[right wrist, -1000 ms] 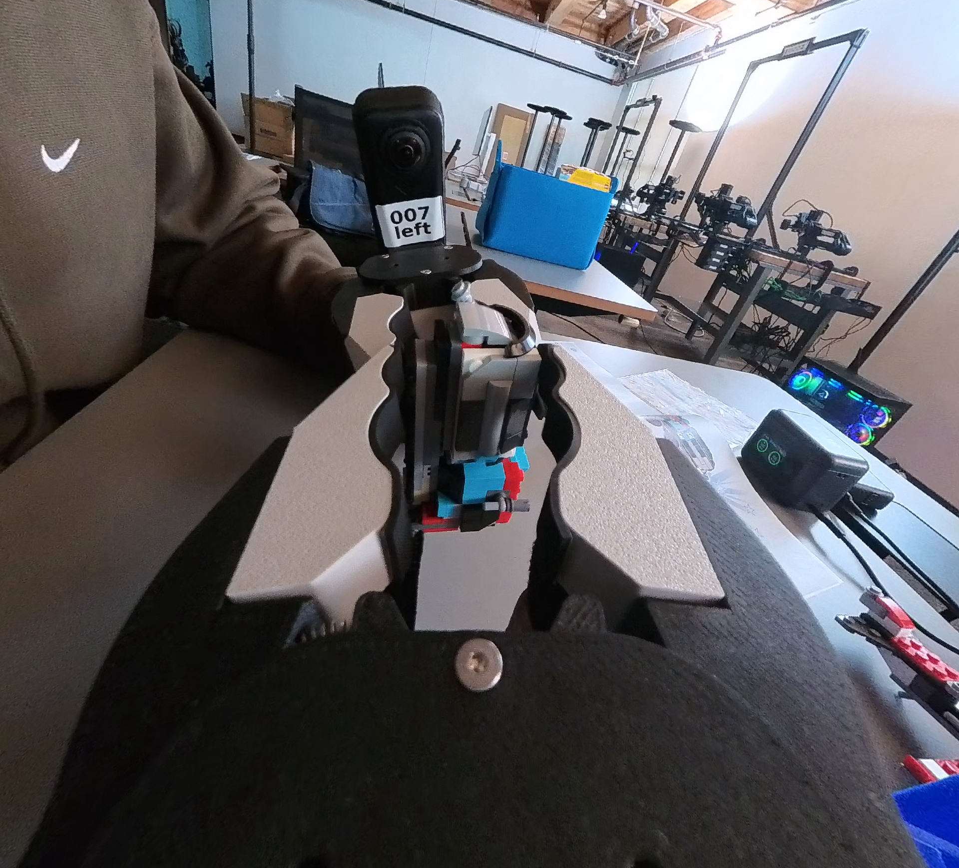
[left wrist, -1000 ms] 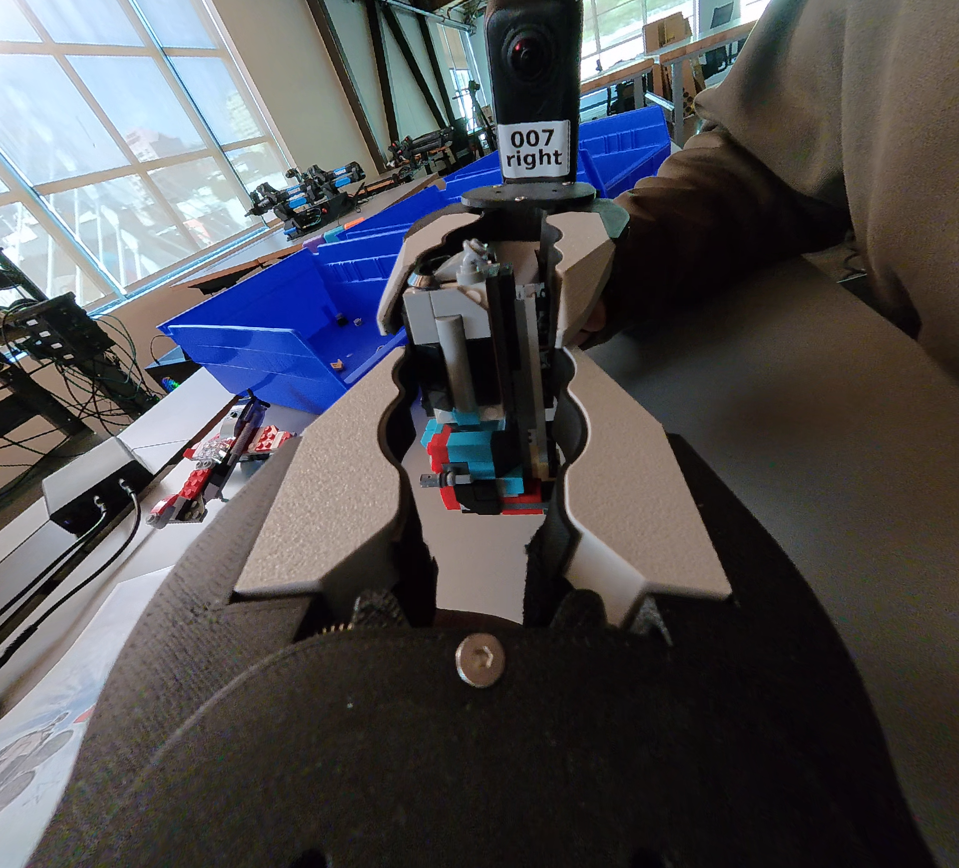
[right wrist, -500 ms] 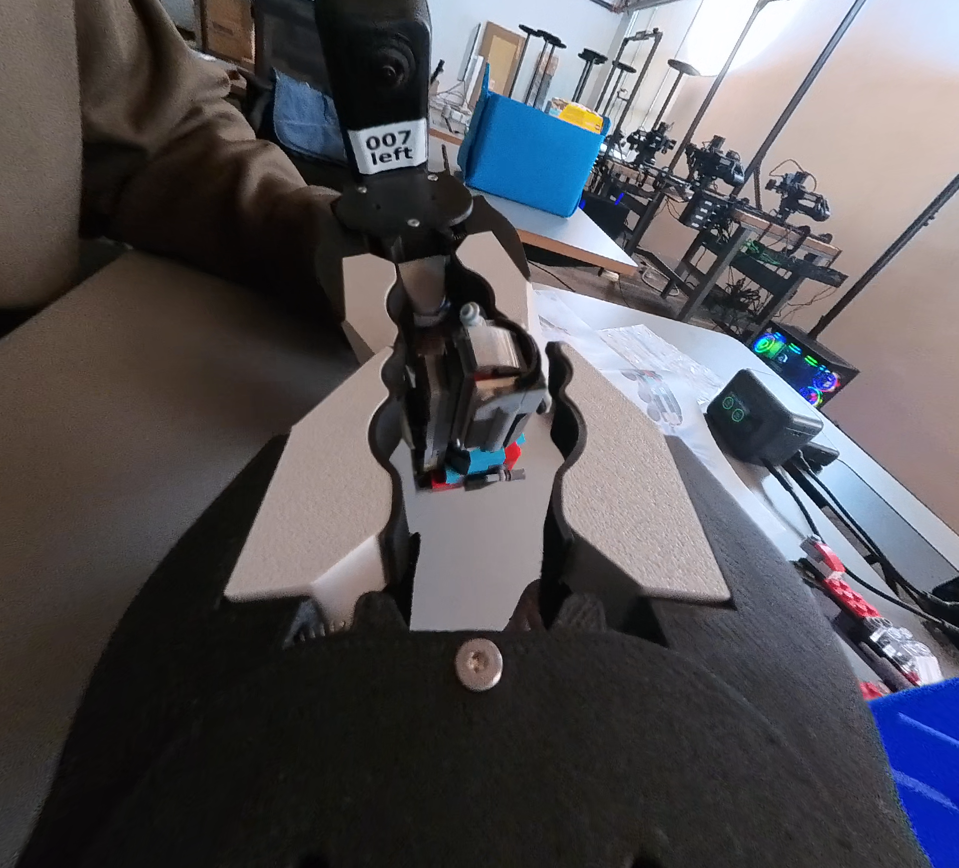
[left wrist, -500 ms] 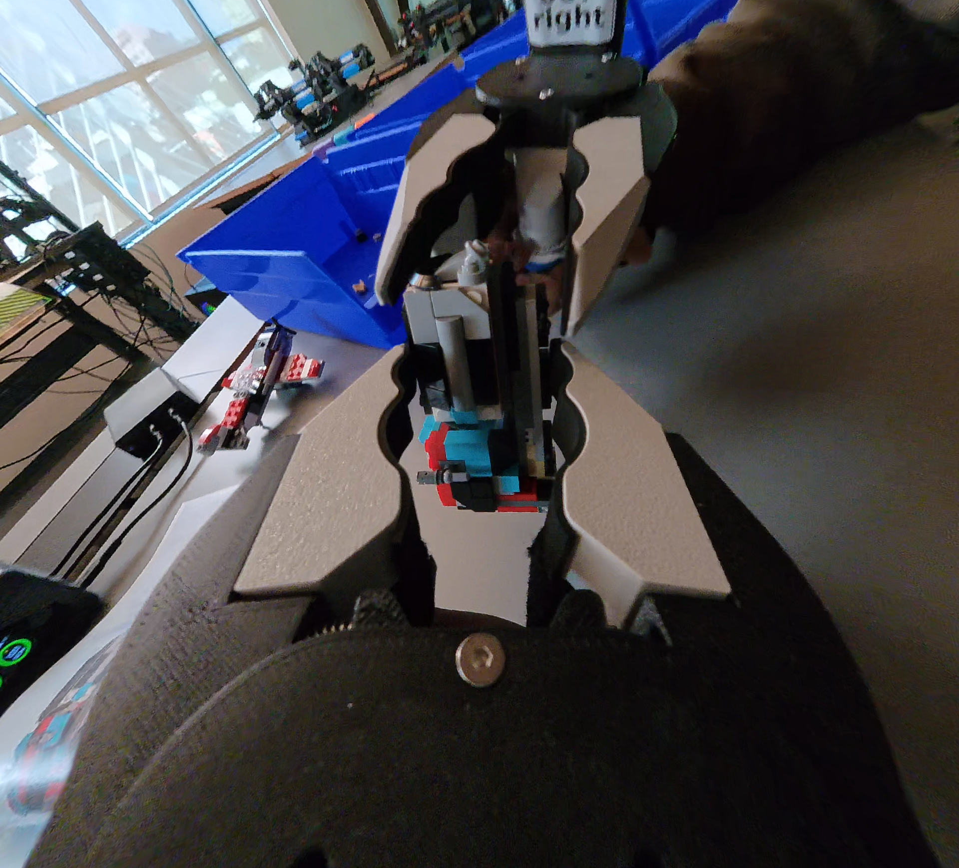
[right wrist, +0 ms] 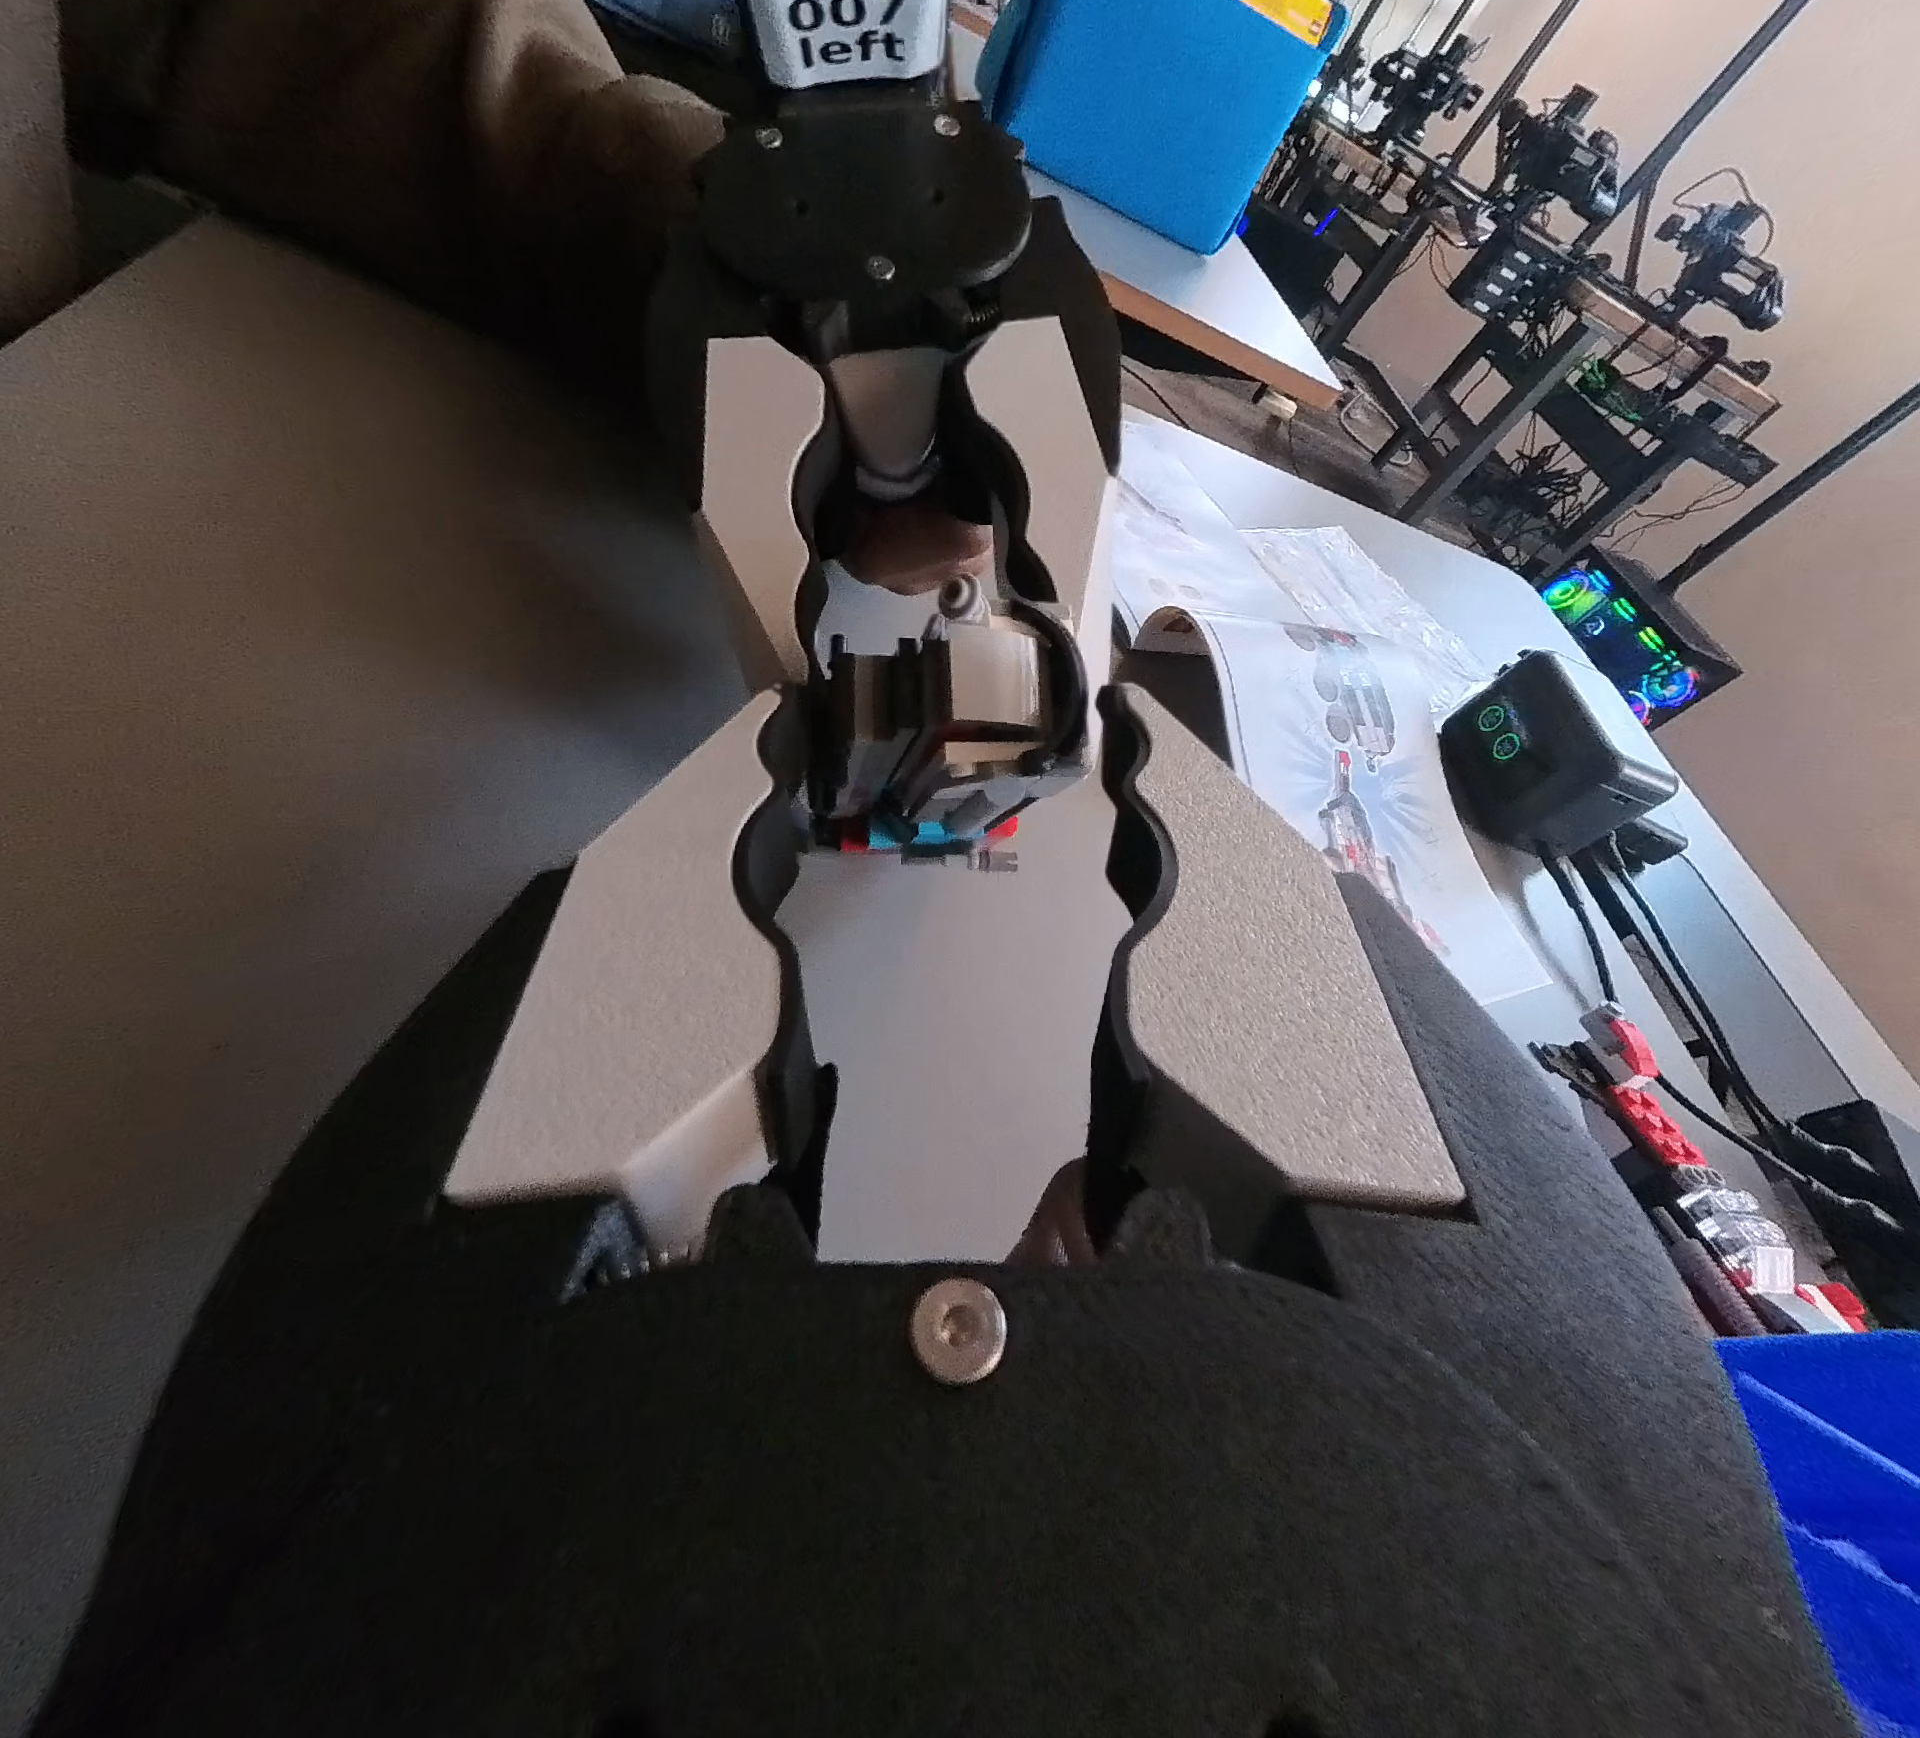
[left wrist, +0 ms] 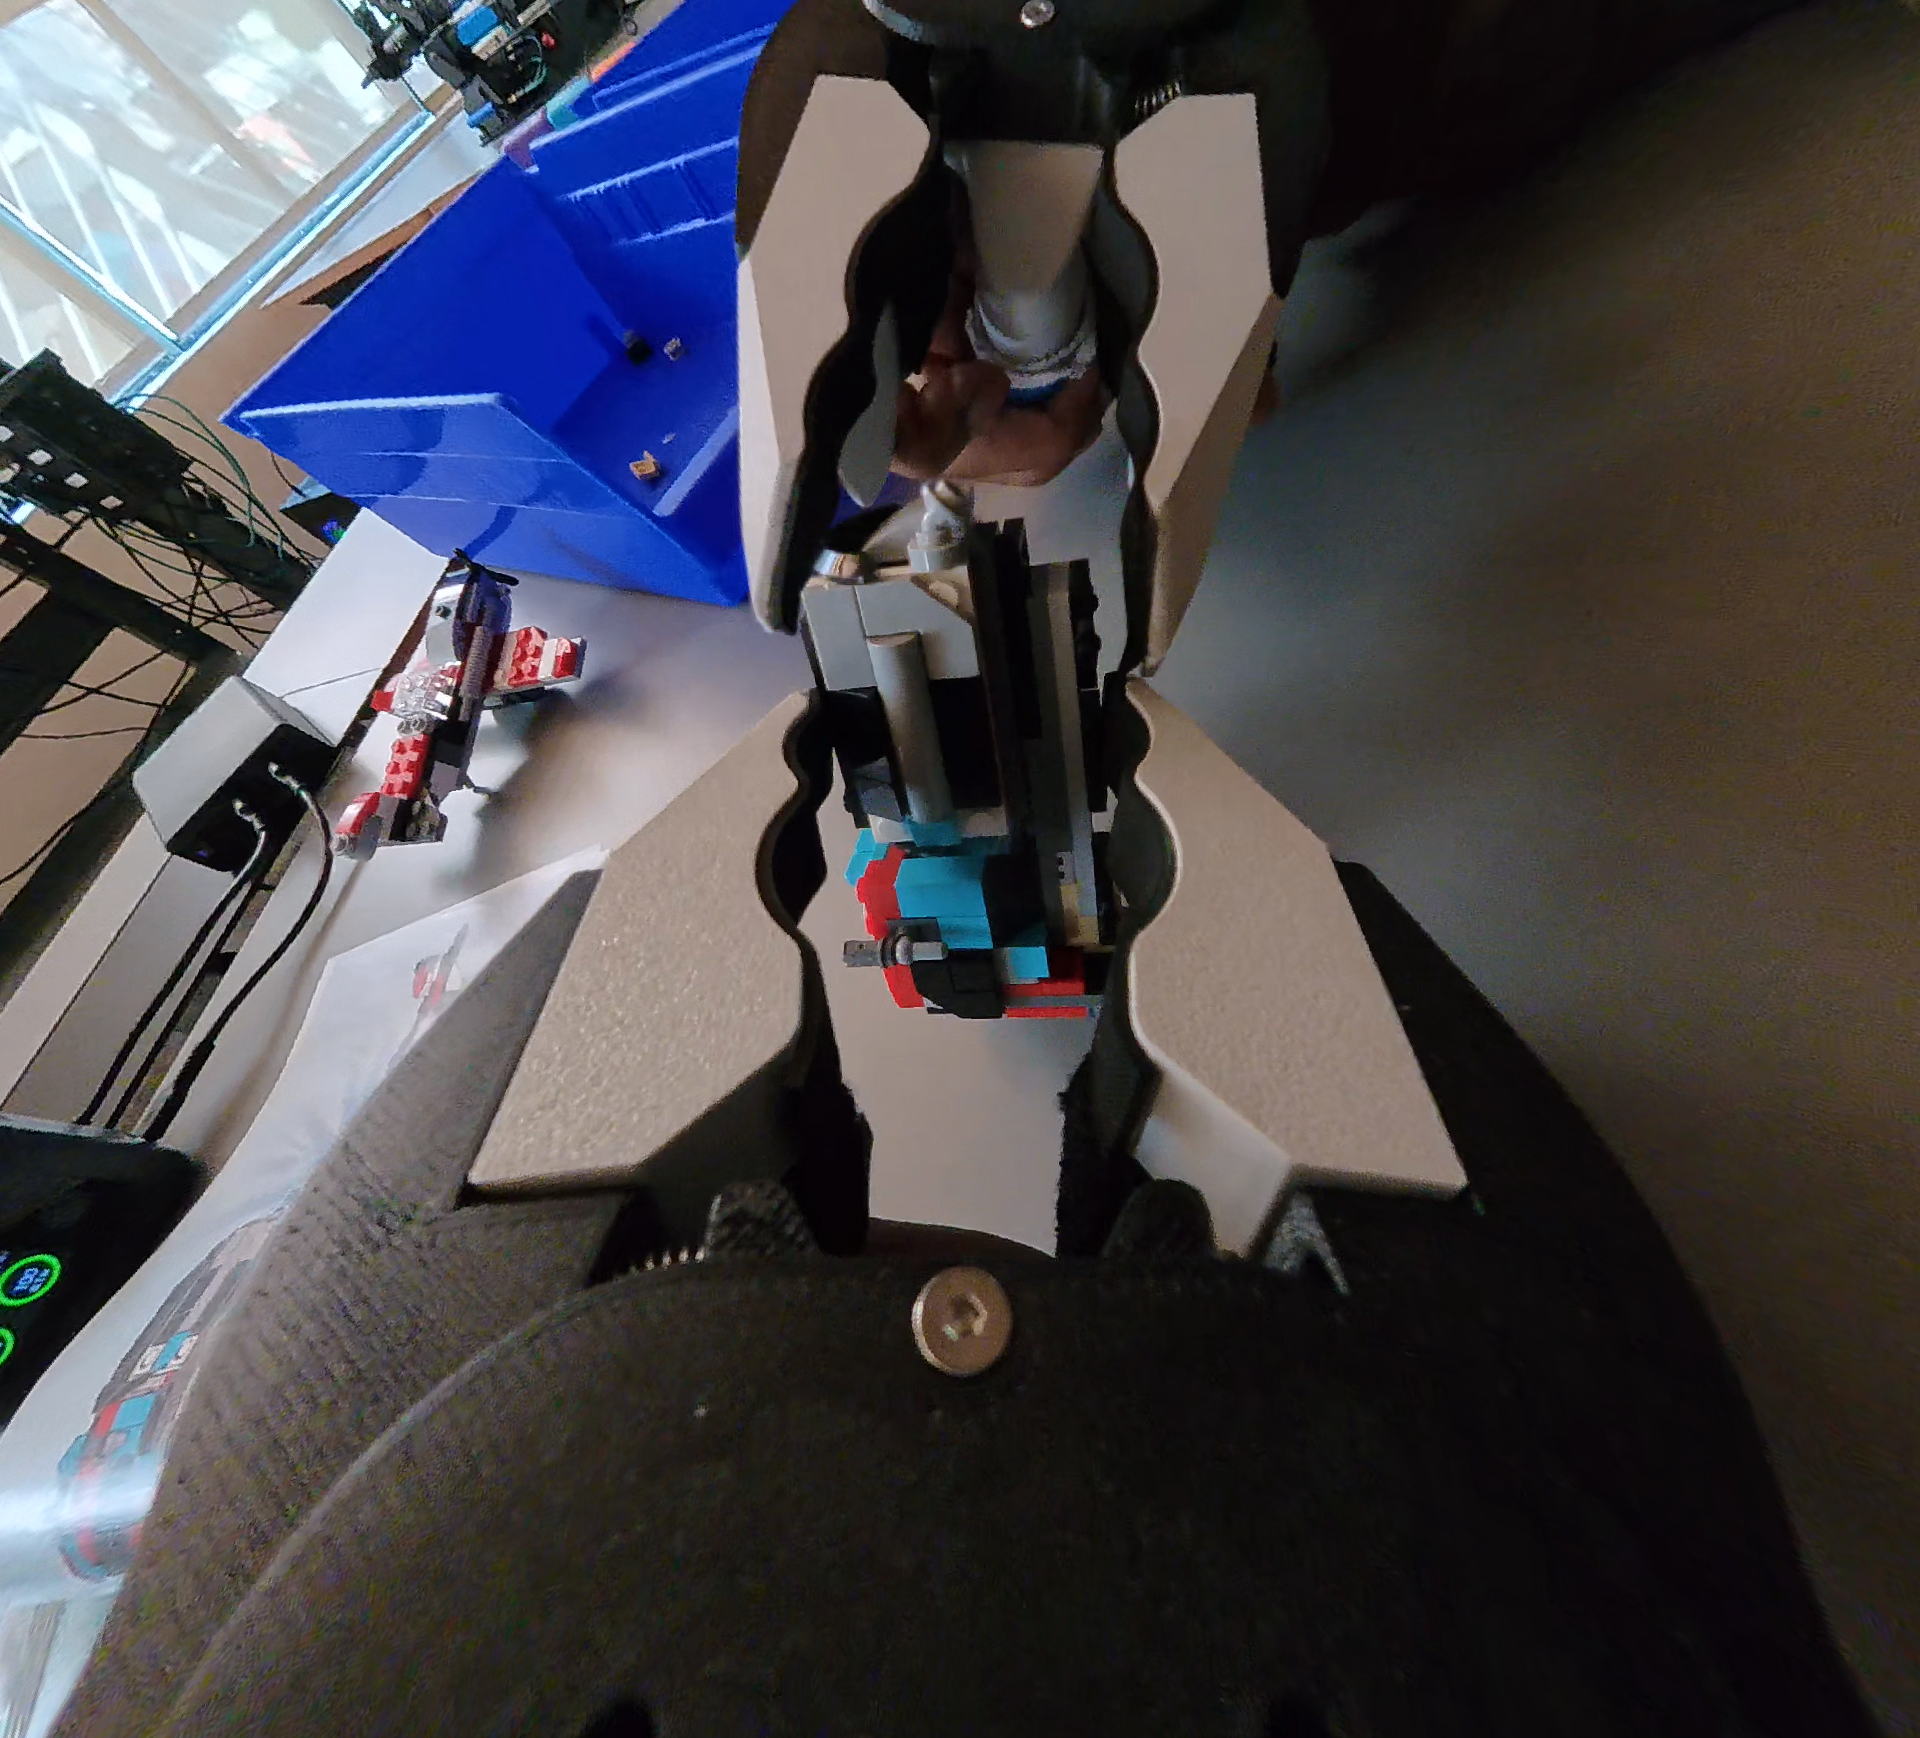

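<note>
A Lego model [left wrist: 966, 805] of grey, black, teal and red bricks hangs between the two grippers, which face each other over the grey table [left wrist: 1558, 649]. My left gripper [left wrist: 966, 712] is shut on the model's teal and red end. It also shows in the right wrist view [right wrist: 925, 654]. My right gripper [right wrist: 943, 706] is open. Its fingers flank the grey end of the model [right wrist: 935, 722], and a thin gap shows beside its right pad. The left wrist view shows it from the front [left wrist: 956, 639].
Blue bins [left wrist: 520, 400] stand behind a red and grey Lego build [left wrist: 457, 732] and a grey box with cables [left wrist: 229, 774]. An instruction booklet [right wrist: 1351, 753] and a black power unit [right wrist: 1548, 753] lie to the right. A person's sleeve [right wrist: 364, 78] is behind. The tips of both grippers are at nearly the same place.
My right gripper's jaws have widened and let go of the model's grey end. Both grippers have tilted down toward the table. The left gripper has kept its hold.
</note>
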`<state>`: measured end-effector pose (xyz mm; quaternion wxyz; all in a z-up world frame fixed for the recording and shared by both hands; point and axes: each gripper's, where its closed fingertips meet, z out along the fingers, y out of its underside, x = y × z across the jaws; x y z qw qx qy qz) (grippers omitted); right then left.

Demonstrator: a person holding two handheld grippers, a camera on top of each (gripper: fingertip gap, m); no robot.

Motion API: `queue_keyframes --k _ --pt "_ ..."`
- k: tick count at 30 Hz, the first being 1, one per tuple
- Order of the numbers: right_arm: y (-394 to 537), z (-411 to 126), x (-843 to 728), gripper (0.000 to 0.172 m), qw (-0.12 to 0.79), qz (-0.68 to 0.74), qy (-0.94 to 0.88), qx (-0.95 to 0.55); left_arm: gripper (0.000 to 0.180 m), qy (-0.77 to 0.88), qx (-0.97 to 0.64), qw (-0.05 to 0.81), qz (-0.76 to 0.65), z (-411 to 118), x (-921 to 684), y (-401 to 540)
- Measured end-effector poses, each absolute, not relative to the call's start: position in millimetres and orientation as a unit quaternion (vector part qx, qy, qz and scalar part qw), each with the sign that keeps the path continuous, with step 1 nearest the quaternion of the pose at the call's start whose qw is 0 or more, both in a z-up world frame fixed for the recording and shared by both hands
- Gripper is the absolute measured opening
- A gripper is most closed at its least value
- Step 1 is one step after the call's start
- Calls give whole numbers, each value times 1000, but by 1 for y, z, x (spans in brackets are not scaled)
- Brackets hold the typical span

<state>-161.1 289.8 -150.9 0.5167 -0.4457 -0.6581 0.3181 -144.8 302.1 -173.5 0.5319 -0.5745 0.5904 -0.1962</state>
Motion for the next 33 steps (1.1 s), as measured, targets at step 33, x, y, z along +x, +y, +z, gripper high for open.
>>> queue_keyframes --k 33 --pt "302 -190 -132 55 461 261 -686 -499 53 613 -599 483 -178 -199 -136 303"
